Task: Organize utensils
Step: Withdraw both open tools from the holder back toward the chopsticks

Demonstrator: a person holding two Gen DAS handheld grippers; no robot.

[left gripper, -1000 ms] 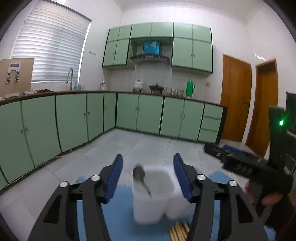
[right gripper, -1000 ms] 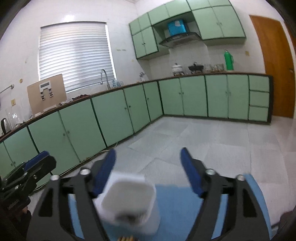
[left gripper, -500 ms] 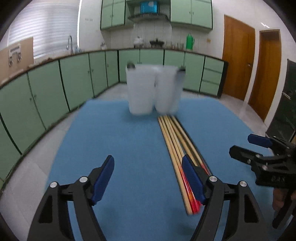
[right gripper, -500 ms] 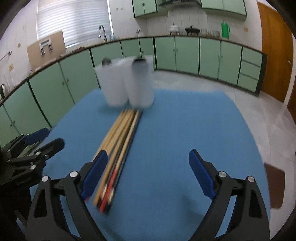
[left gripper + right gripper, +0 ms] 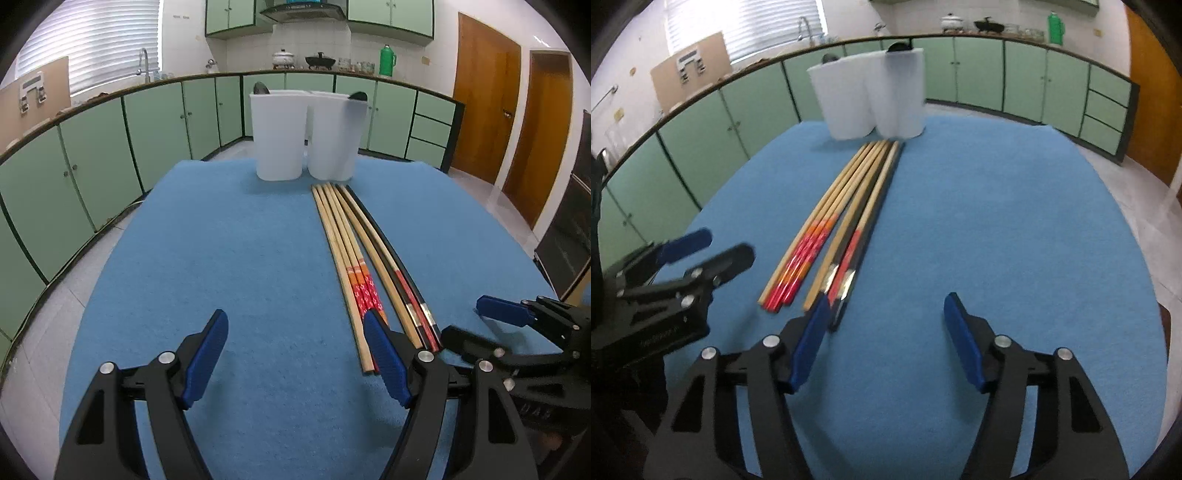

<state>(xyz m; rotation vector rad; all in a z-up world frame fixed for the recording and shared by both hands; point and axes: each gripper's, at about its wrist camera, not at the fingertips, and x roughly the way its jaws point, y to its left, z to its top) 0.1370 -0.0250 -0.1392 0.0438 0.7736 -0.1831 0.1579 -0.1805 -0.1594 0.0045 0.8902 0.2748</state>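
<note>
Several chopsticks (image 5: 354,254) lie side by side on a blue mat (image 5: 229,258), pale wood with red ends plus dark ones; they also show in the right wrist view (image 5: 846,218). Two white plastic holders (image 5: 306,136) stand at the mat's far edge, each with a dark utensil tip showing above the rim; the right wrist view shows the holders (image 5: 871,99) too. My left gripper (image 5: 295,354) is open and empty, low over the near mat, left of the chopstick ends. My right gripper (image 5: 886,336) is open and empty, just right of the chopstick ends.
The mat's edges drop to a tiled floor. Green cabinets (image 5: 92,155) line the left and far walls, with a counter holding pots and a green flask (image 5: 387,61). Wooden doors (image 5: 484,96) stand at the right. Each gripper appears in the other's view.
Both views have dropped and pulled back from the holders to the near end of the mat. The holders now stand far away and the chopsticks lie in full view.
</note>
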